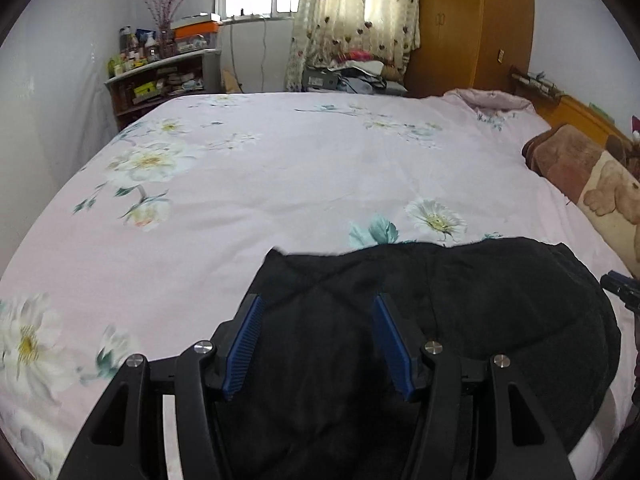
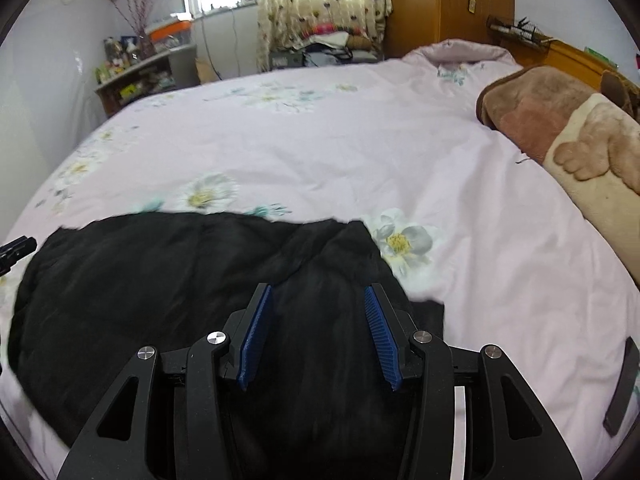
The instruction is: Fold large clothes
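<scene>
A: Where is the garment?

B: The black garment (image 1: 460, 312) lies on the bed (image 1: 280, 184), on the pink sheet with white flowers. In the left wrist view it fills the lower frame from 6 o'clock round to 3 o'clock; its far edge runs across just under a printed flower. In the right wrist view it spreads from 9 o'clock to 6 o'clock, with one corner reaching toward 1 o'clock beside another flower.

A: And the left tongs?

B: The left tongs (image 1: 318, 344) hang above the cloth with the blue pads (image 1: 246, 344) well apart. Only the garment's surface shows in the gap; neither pad presses on it.

A: The right tongs?

B: Much the same. The right tongs (image 2: 318, 336) stand apart over the black fabric, blue pads (image 2: 380, 338) clear of it, nothing clamped.

A: Anything else on the bed?

B: A brown plush blanket (image 2: 560, 128) with a cartoon bear at 3 o'clock, and a rolled pink quilt (image 2: 460, 56) near 1 o'clock by the wooden headboard (image 2: 572, 56). Beyond the bed stand a cluttered shelf (image 1: 160, 76) at 10 o'clock, a heart-print curtain (image 1: 352, 12) at 12 and a wooden wardrobe (image 1: 476, 20) at 1 o'clock
</scene>
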